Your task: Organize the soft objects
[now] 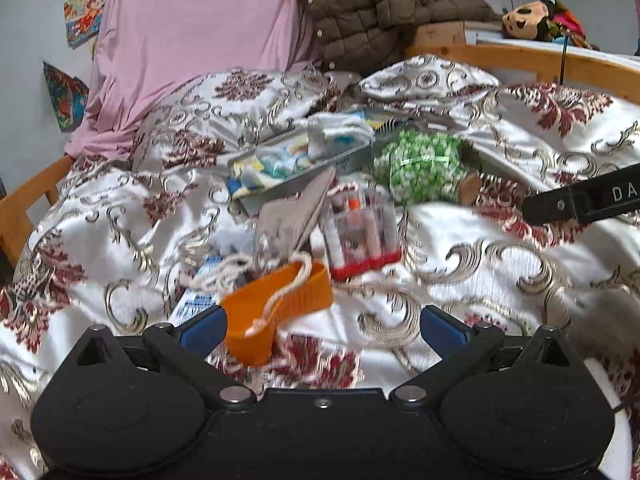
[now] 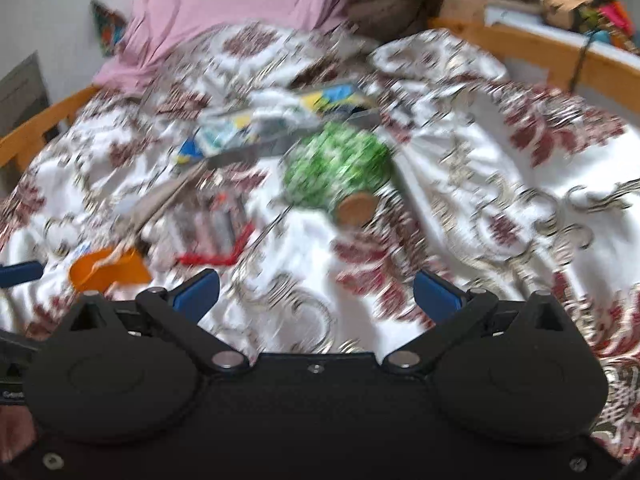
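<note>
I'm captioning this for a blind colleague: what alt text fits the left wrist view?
An open left gripper hovers over a rumpled floral bedspread, empty, with an orange container near its left finger. Beyond lie a clear box of tubes, a green patterned bundle and a pink sheet.

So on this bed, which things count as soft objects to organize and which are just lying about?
Belongs to the job:
green yarn ball
cream cord draped over the orange container
grey cloth

Lying about:
clear case of thread spools
metal tin
brown quilted jacket
plush toy on the shelf
</note>
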### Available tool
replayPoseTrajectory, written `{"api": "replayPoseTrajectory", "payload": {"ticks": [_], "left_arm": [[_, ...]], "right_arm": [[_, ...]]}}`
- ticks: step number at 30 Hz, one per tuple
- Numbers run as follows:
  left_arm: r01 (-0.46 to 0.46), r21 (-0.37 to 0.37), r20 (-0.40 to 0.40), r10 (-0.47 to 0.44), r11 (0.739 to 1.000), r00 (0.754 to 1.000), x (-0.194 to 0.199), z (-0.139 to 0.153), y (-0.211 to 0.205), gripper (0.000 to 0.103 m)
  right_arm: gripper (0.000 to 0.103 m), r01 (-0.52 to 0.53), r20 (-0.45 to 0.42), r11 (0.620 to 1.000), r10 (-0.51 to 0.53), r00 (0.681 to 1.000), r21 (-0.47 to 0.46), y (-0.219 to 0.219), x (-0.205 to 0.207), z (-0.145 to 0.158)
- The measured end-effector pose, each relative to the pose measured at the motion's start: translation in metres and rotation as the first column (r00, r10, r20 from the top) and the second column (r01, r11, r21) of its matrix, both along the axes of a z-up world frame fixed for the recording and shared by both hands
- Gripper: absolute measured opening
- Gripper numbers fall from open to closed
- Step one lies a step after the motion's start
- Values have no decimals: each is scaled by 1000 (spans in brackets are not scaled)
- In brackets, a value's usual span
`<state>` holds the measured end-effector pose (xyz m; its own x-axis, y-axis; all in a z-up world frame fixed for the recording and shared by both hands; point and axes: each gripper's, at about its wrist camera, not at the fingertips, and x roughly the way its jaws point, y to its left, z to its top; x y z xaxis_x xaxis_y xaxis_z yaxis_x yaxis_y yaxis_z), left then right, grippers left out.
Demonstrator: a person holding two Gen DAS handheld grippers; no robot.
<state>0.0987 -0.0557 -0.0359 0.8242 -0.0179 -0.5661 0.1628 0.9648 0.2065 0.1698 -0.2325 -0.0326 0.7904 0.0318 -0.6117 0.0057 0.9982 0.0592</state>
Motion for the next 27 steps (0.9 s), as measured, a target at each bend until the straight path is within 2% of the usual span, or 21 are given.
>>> {"api": "replayPoseTrajectory", "payload": {"ticks": [3,12,21,27], "left_arm": [[-32,3,-21,32,999,999,-2,-3,5,102],[-124,-16,-43,123,992,991,0,-4,18,102],[-181,-43,-73,178,983,981,6,-7,28,102],[-182,-45,-66,179,982,982,6,-6,29,102]], "right_arm": [[102,-58,-45,998,58,997,-13,10,5,-6],[102,-178,-92,983,173,981,-41,39,10,-15],[102,-231,-73,972,227,971,-41,51,5,-11],[102,-233,-64,972,231,971,-31,39,6,-12]]}}
